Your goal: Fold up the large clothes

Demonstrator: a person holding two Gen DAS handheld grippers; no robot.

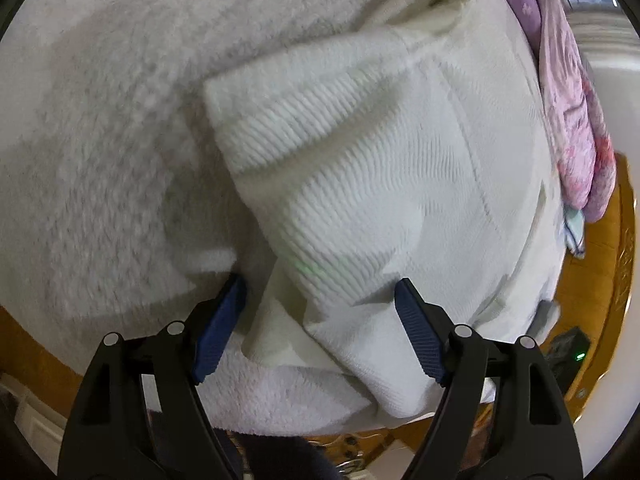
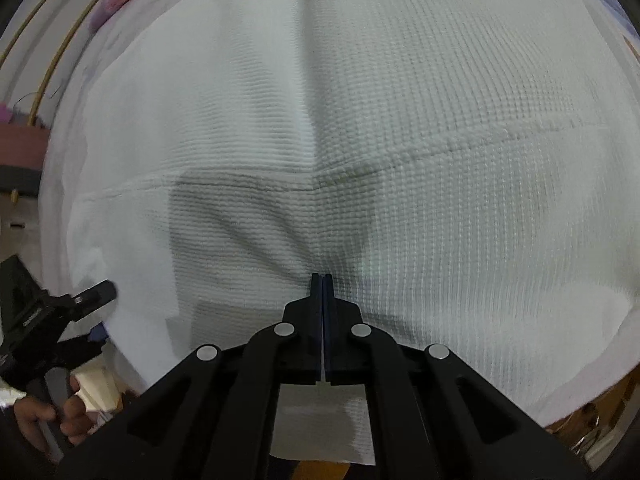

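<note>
A white ribbed knit garment (image 1: 360, 184) lies on a fluffy white blanket (image 1: 100, 128). One sleeve is folded across its body, cuff toward the upper left. My left gripper (image 1: 320, 300) is open, its blue pads on either side of the sleeve's lower fold, just above the cloth. In the right wrist view the same garment (image 2: 440, 140) fills the frame. My right gripper (image 2: 322, 280) is shut on a fold of the garment's near edge. The left gripper (image 2: 92, 296) and the hand that holds it show at the lower left.
A pink and purple floral quilt (image 1: 576, 120) lies bunched along the right edge of the bed. A wooden bed frame (image 1: 616, 280) curves around the lower right. A small black device with a green light (image 1: 572, 352) sits by the frame.
</note>
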